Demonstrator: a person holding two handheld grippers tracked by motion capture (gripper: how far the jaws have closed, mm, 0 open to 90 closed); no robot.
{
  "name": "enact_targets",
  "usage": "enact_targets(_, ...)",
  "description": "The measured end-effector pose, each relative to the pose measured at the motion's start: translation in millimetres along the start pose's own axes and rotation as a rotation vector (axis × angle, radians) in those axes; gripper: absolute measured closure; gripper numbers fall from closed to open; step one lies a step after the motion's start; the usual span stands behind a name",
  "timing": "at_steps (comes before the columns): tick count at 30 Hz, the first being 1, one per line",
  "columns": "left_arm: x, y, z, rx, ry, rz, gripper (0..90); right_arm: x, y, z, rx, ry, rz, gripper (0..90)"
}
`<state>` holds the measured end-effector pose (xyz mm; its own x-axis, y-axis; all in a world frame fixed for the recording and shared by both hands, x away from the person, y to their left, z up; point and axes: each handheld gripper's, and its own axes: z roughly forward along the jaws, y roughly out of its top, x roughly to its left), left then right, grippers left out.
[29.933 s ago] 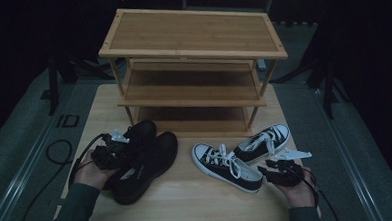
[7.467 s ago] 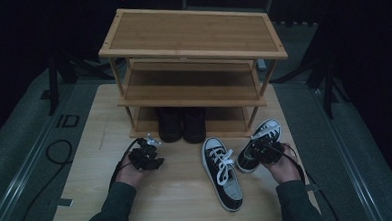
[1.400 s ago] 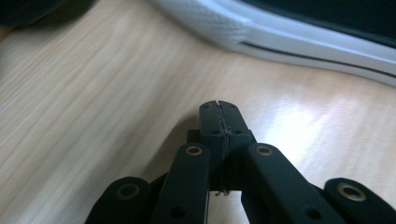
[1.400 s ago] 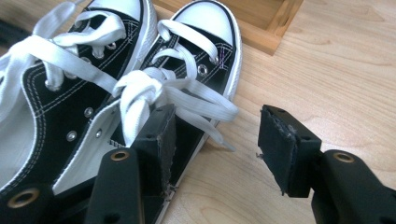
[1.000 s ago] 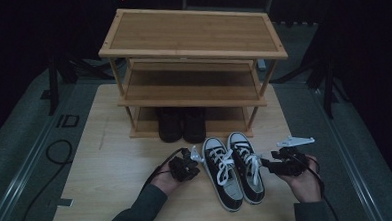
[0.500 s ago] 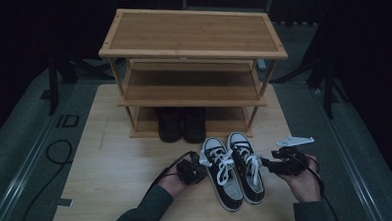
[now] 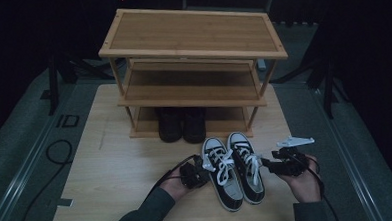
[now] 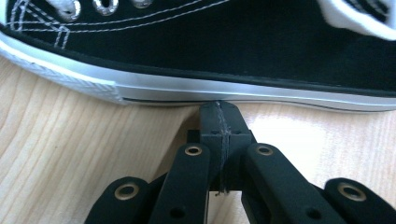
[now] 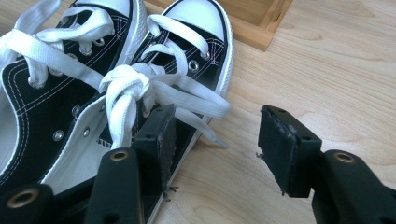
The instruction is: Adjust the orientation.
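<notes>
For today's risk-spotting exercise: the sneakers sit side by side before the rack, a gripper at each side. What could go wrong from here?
1. The left gripper, shut, presses the left sneaker's sole edge; a push may skew the pair.
2. The right gripper is open, one jaw by loose laces; closing might snag them.
3. The boots fill the rack's bottom shelf middle; the sneakers could bump them.

Left gripper point(image 8: 219, 108) jaws together, right gripper point(image 9: 215, 149) jaws apart.

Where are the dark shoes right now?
In the high view, the dark shoes sit side by side on the bottom shelf of the rack, toward its left, just behind the sneakers on the table.
</notes>
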<state>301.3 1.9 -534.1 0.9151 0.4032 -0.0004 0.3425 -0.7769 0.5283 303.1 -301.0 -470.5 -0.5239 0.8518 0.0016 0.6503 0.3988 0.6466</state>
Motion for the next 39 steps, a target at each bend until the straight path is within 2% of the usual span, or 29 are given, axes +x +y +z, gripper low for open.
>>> enact_targets(4,-1.2,-0.1,0.1,-0.006,-0.004,-0.002,90.0,-0.1,-2.2,1.2,0.006,0.001,-0.001,45.9)
enact_targets(10,-5.0,3.5,0.8,0.004,-0.005,0.024,90.0,-1.0,-4.6,2.8,0.008,0.002,0.006,45.9)
enact_targets(16,-7.2,6.4,2.1,0.007,-0.006,0.028,90.0,-0.8,-3.9,3.6,0.013,0.004,0.005,45.8)
enact_targets(20,-9.7,8.6,3.3,0.007,-0.021,0.030,90.0,-0.4,-2.7,3.5,0.011,0.003,0.002,45.7)
enact_targets(21,-10.4,9.6,3.5,0.012,-0.024,0.041,90.0,-0.4,-2.4,3.3,0.012,0.003,0.001,45.7)
enact_targets(29,-25.0,22.0,11.9,0.000,-0.078,0.080,90.0,-3.5,-3.4,0.9,0.008,-0.007,0.010,45.6)
enact_targets(32,-32.4,28.3,16.1,-0.002,-0.081,0.104,90.0,-6.5,-4.5,-2.7,0.004,-0.011,0.022,45.6)
enact_targets(39,-41.0,38.8,21.4,0.010,-0.084,0.126,90.0,-12.0,-3.8,-9.9,-0.004,-0.023,0.024,45.6)
